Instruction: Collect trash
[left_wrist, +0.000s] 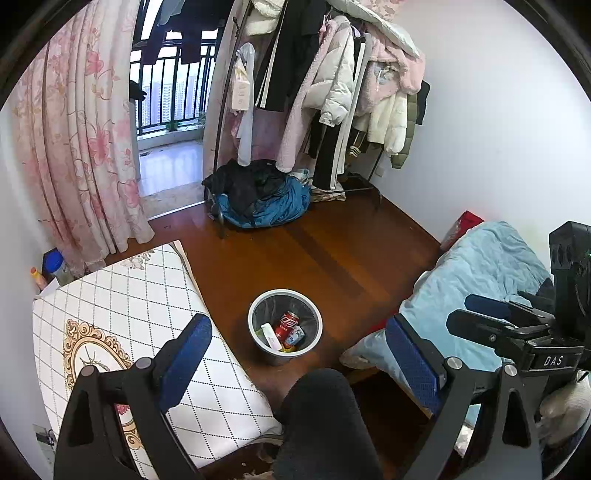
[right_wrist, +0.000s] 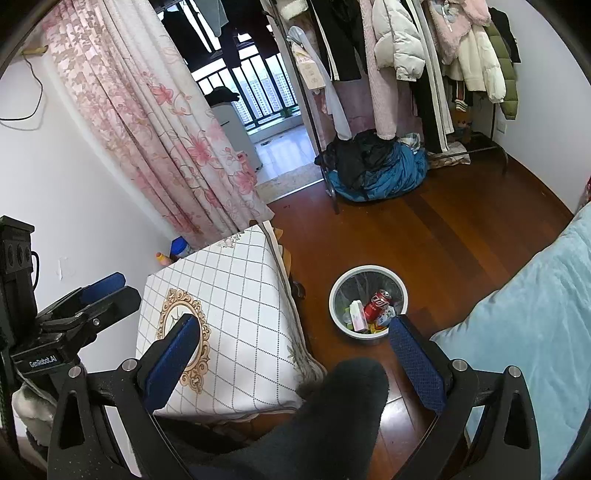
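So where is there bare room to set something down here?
The tabletop shows bare. Open floor lies between the table, the bed and the clothes pile. Crowded: the bin holds a can and wrappers, and the floor under the rack is cluttered.

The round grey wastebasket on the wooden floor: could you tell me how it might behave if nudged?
The round grey wastebasket probably slides easily on the glossy wooden floor. Holding only a red drinks can and wrappers, it looks light and might tip.
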